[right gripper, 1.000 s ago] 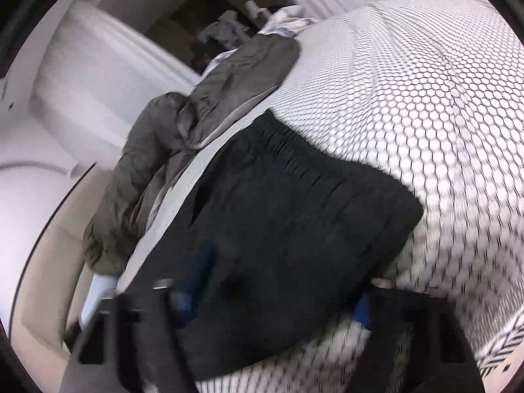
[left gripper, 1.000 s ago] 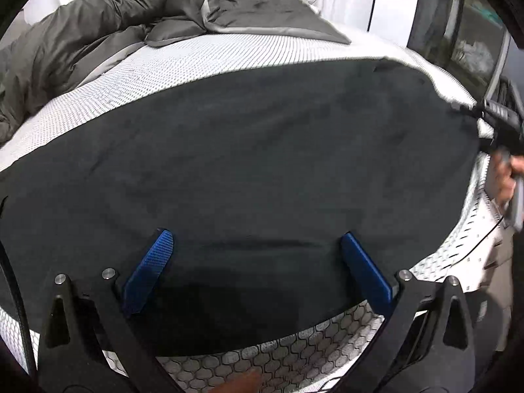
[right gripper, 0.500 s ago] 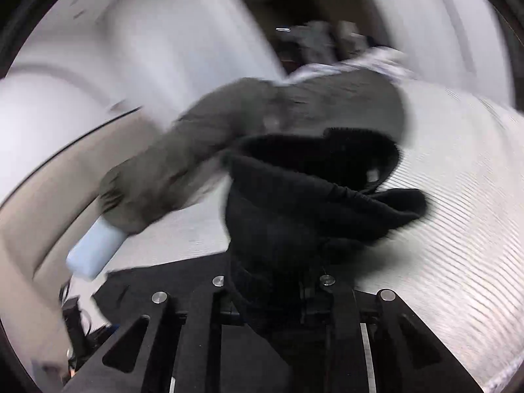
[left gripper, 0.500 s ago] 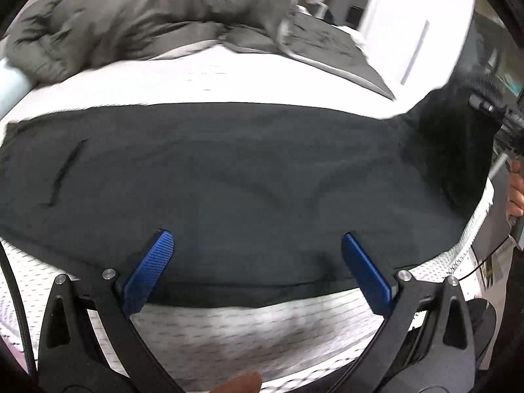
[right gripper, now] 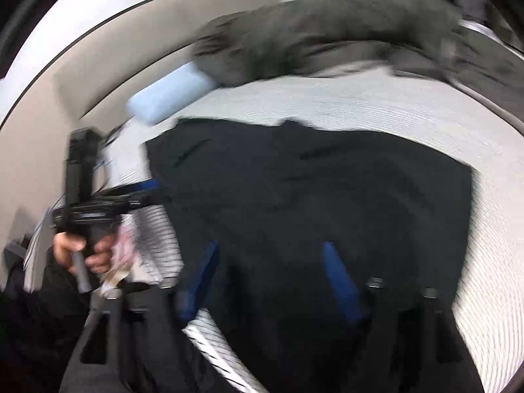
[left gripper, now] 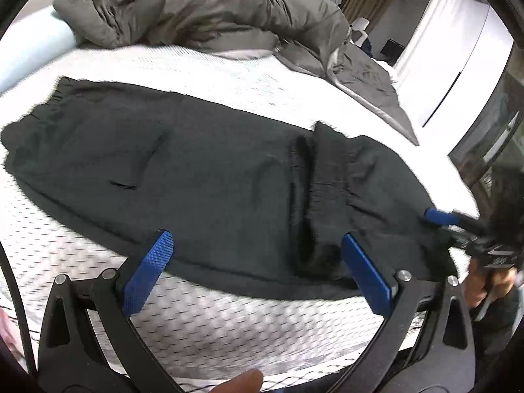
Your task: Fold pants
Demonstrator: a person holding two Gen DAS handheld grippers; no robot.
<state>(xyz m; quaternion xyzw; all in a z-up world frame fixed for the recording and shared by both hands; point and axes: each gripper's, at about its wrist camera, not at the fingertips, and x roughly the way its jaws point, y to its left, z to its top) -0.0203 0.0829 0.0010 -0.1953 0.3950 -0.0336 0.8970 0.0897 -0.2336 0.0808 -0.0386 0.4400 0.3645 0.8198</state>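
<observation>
A white mesh-patterned bed [left gripper: 229, 75] fills the view, a rumpled gray blanket [left gripper: 196, 6] heaped along its far side. Black pants [left gripper: 183, 177] lie flat across the bed, one end folded over. The left gripper [left gripper: 255, 262] hovers at their near edge, fingers spread apart. The right gripper [right gripper: 271, 268], blurred, is also spread, over the pants.

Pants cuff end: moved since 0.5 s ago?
Yes. The pants cuff end, then lifted at the mattress's right edge, now lies folded leftward over the legs.
</observation>
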